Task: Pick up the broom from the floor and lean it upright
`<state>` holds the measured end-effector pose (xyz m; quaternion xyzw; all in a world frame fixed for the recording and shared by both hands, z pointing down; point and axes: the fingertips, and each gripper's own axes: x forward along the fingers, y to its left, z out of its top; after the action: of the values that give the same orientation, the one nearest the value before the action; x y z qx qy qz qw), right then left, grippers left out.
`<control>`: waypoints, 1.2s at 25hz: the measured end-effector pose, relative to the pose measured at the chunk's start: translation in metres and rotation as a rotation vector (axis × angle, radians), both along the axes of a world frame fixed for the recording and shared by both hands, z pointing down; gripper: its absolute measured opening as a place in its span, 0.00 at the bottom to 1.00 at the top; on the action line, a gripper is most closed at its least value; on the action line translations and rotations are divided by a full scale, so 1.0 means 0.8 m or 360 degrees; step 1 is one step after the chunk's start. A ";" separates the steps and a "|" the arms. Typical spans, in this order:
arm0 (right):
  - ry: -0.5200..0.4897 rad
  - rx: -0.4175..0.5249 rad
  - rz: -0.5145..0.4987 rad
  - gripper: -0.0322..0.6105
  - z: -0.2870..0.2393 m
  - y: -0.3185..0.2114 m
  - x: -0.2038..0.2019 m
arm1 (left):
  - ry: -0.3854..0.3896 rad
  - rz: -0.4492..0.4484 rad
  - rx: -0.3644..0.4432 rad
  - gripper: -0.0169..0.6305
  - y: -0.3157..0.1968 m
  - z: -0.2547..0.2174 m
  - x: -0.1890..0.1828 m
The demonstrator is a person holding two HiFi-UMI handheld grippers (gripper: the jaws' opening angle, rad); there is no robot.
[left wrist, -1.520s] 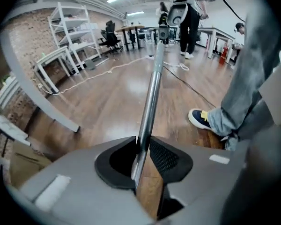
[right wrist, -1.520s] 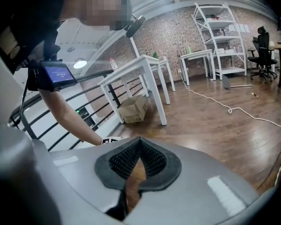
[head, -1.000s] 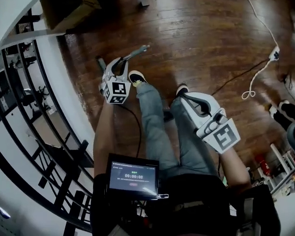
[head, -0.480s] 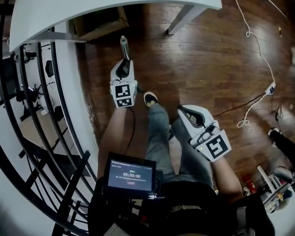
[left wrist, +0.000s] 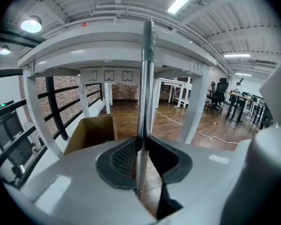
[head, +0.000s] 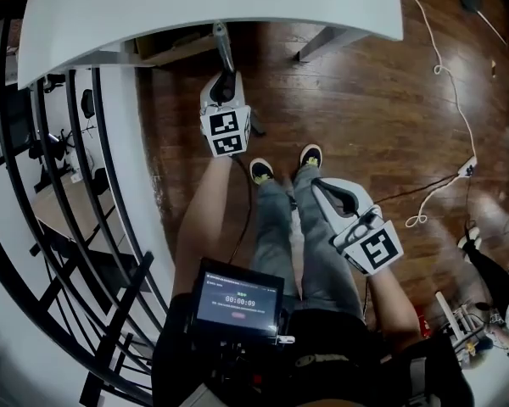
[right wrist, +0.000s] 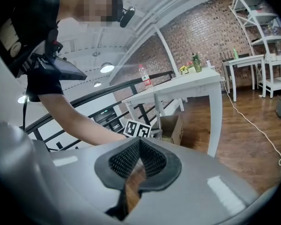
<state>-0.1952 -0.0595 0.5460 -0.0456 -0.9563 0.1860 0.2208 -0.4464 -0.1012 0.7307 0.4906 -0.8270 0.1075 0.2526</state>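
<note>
Dark wood floor [head: 365, 100], white table [head: 195, 7] ahead. My left gripper [left wrist: 140, 144] is clamped on the broom handle [left wrist: 146, 78], which has swung from slanting to upright by the table edge (brush end unseen, probably lifted). My right gripper [right wrist: 139, 142] is closed, empty. Leaning it comes next.

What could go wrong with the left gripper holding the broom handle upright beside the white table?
1. The broom handle has its tip right by the edge of the white table; it may knock against it.
2. Only the left gripper clamps the thin, shiny handle, and the right gripper holds nothing, so the handle might slip or swing.
</note>
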 end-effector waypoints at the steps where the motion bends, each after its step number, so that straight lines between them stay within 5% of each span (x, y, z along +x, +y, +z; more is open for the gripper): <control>1: 0.0006 -0.0003 0.0000 0.05 0.003 -0.005 0.001 | 0.0008 -0.0030 -0.0009 0.18 -0.001 0.002 -0.006; 14: 0.0002 -0.0017 0.0031 0.05 0.013 -0.019 0.019 | -0.0179 0.0013 -0.0137 0.20 -0.011 0.006 -0.009; 21: -0.0007 -0.0009 0.0034 0.05 0.016 -0.021 0.022 | -0.0178 0.0079 -0.0153 0.44 -0.014 0.011 -0.003; 30: -0.0006 0.0039 0.0030 0.05 -0.005 -0.025 0.036 | -0.0187 -0.0012 -0.0173 0.49 0.016 -0.028 -0.006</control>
<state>-0.1662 -0.0796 0.5422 -0.0343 -0.9593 0.1764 0.2177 -0.4514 -0.0880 0.7079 0.4661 -0.8351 0.1797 0.2304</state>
